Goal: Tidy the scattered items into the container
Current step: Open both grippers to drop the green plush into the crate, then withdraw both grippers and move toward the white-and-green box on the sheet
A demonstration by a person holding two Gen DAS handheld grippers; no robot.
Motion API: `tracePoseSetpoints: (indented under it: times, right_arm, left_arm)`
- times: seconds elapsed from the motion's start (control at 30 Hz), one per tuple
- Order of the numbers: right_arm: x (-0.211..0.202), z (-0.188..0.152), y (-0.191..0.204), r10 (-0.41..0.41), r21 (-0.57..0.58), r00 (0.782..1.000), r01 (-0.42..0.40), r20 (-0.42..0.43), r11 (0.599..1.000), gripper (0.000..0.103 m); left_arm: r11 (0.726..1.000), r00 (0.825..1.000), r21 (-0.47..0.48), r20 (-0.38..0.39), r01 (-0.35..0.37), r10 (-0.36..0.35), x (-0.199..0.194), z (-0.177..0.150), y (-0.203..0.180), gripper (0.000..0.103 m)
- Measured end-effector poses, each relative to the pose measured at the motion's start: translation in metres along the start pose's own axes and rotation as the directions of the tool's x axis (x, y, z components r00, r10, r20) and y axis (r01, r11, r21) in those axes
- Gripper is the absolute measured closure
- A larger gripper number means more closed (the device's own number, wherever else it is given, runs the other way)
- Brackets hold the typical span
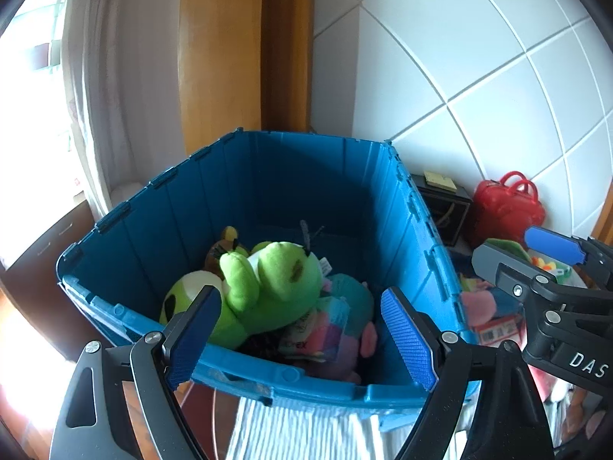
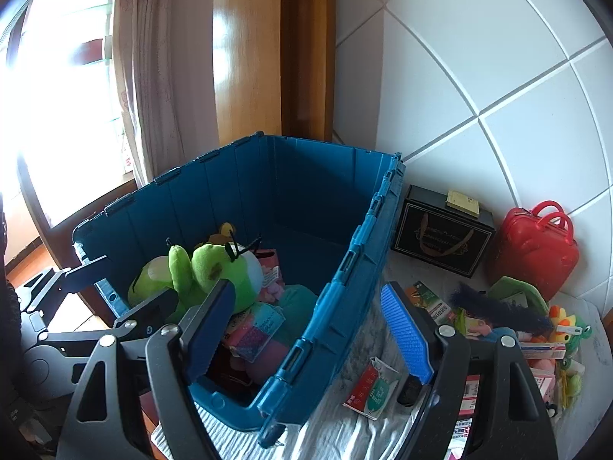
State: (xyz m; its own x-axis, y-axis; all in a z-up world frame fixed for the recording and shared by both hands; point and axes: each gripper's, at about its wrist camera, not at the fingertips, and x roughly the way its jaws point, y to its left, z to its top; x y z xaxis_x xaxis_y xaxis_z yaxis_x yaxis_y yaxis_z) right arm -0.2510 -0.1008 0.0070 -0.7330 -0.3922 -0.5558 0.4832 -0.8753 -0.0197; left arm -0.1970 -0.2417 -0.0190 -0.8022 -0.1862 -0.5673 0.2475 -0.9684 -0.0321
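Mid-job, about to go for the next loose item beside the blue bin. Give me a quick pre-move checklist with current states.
1. Left gripper empty and open: ok, wide apart over the bin, nothing between the pads.
2. Right gripper empty and open: ok, the bin's near right corner shows between its fingers.
3. Blue bin has room: ok, the green plush and other toys cover the near part of the floor only; walls stand well above them.
4. Items left outside: not ok, a red-and-white packet and a toy pile lie on the cloth to the right.
5. Grippers apart from each other: ok, right gripper sits right of the bin in the left view.
6. Red bag to be tidied: cannot tell.
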Motion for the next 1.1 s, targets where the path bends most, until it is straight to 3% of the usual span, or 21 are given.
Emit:
tracePoseSetpoints:
  times: [0.5, 0.8, 1.1]
  right_arm:
    - [-0.078, -0.049, -0.123, -0.056, 0.085, 0.998, 0.054, 0.027, 0.995, 0.024]
    - [-0.128, -0.102, -0.205, -0.071, 0.114, 0.997, 0.070, 0.008, 0.991, 0.024]
    - [-0.161, -0.167, -0.270, -0.088, 0.179, 0.995, 0.095, -0.046, 0.979, 0.024]
  left_arm:
    - [0.995, 0.998, 0.084, 0.018, 0.053, -0.055, -0.041, -0.022, -0.145, 0.017]
    - [0.990, 0.997, 0.115, -0.020, 0.082, -0.081, -0.062, -0.065, -0.239, 0.017]
    - [0.985, 0.992, 0.134, -0.078, 0.111, -0.102, -0.074, -0.116, -0.298, 0.017]
